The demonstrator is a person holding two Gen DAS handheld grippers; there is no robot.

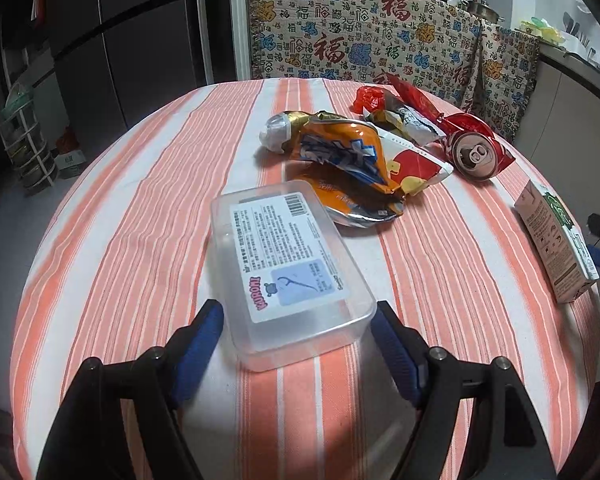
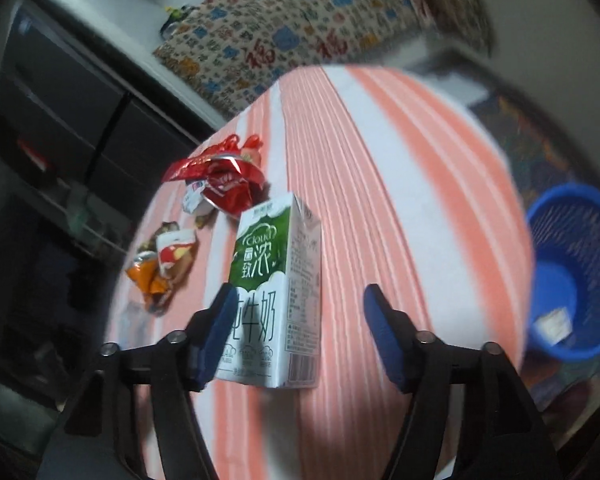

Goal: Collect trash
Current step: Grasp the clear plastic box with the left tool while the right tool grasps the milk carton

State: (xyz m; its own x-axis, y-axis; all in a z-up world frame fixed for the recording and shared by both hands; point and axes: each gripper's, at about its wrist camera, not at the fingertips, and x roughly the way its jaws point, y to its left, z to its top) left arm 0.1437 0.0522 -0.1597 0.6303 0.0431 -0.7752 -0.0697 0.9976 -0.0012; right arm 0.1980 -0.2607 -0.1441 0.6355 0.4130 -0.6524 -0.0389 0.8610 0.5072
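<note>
Trash: crumpled foil wrappers [image 1: 352, 160], dented can [image 1: 474, 152], clear rectangular plastic box [image 1: 288, 272].

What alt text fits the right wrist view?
The open right tool flanks an upright milk carton on the striped tablecloth. Crumpled wrappers lie beyond, and a blue basket stands beside the table.

Two wrist views, both angled down over the striped table [image 1: 140, 208]

We look close onto a clear plastic box [image 1: 288, 272] from the left, a milk carton [image 2: 276, 280] from the right; both share the crushed red can [image 1: 474, 152].
</note>
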